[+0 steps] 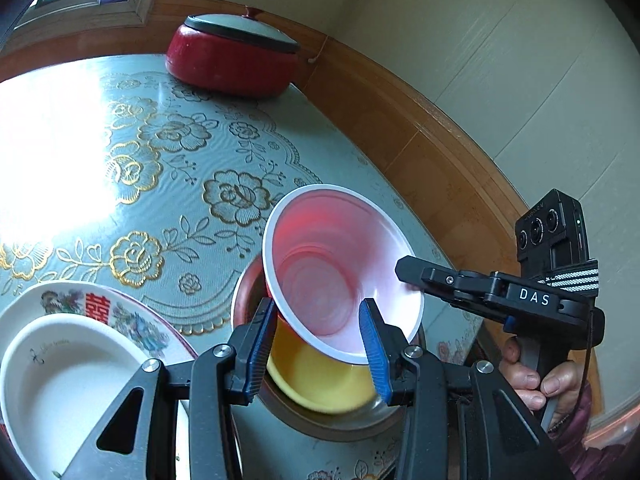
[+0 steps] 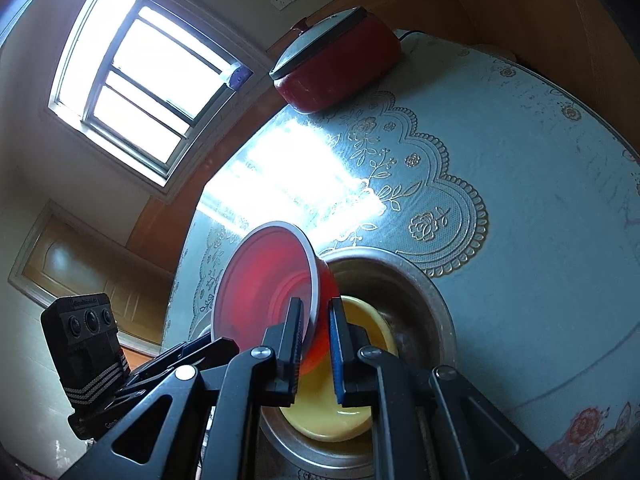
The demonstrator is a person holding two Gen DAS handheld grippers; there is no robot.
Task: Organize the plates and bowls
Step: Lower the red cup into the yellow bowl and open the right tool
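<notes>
The right gripper (image 2: 314, 344) pinched the rim of the red bowl (image 2: 264, 284), tilted above the yellow bowl (image 2: 336, 420) already nested in the steel basin (image 2: 424, 300). The left gripper (image 1: 320, 348) stood released; stacking remained unfinished.

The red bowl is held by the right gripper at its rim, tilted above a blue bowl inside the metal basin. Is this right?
Not quite. The bowl under the red bowl is yellow, not blue; the right wrist view shows it. The rest holds: the right gripper pinches the rim, and the yellow bowl sits in the metal basin.
</notes>
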